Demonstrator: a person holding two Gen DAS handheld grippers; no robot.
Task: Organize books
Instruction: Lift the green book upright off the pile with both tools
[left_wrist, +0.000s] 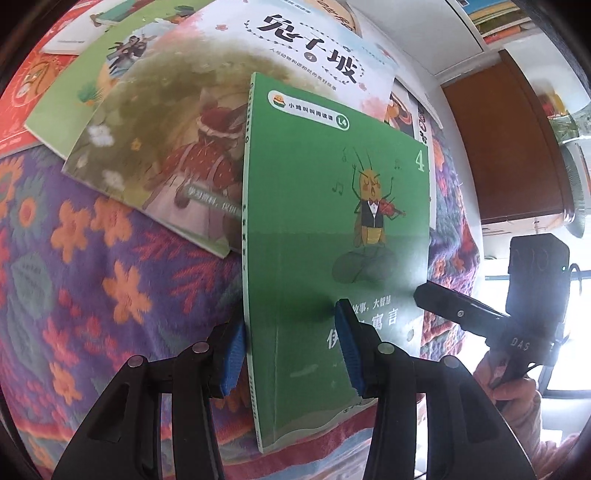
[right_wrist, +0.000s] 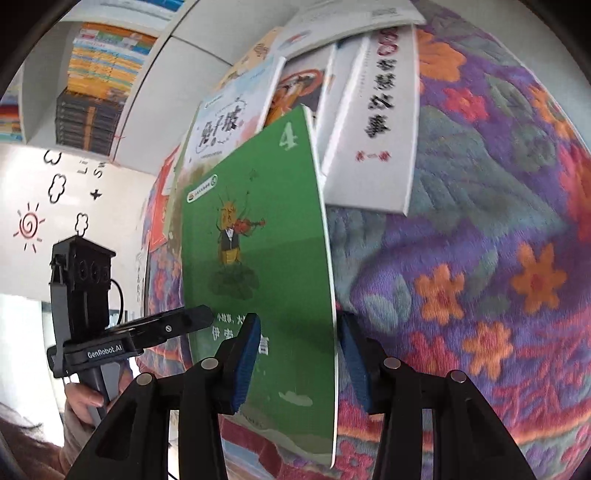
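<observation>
A thin green book (left_wrist: 332, 229) with a violin-playing insect and a "4" on its cover is held up above a flowered blanket. My left gripper (left_wrist: 291, 350) has its blue pads on either side of the book's spine edge. My right gripper (right_wrist: 299, 358) has its pads on either side of the opposite long edge of the same green book (right_wrist: 258, 266). The right gripper's finger also shows in the left wrist view (left_wrist: 454, 306), and the left gripper's in the right wrist view (right_wrist: 166, 325). Neither view shows clearly whether the pads press on the cover.
Several other picture books lie spread on the flowered blanket (left_wrist: 92, 277): a white-topped rabbit book (left_wrist: 221, 122), a light green one (left_wrist: 92, 74), a red one (left_wrist: 26, 92), a white one (right_wrist: 380, 122). A white shelf with stacked books (right_wrist: 96, 85) stands behind. A brown cabinet (left_wrist: 506, 147) is on the right.
</observation>
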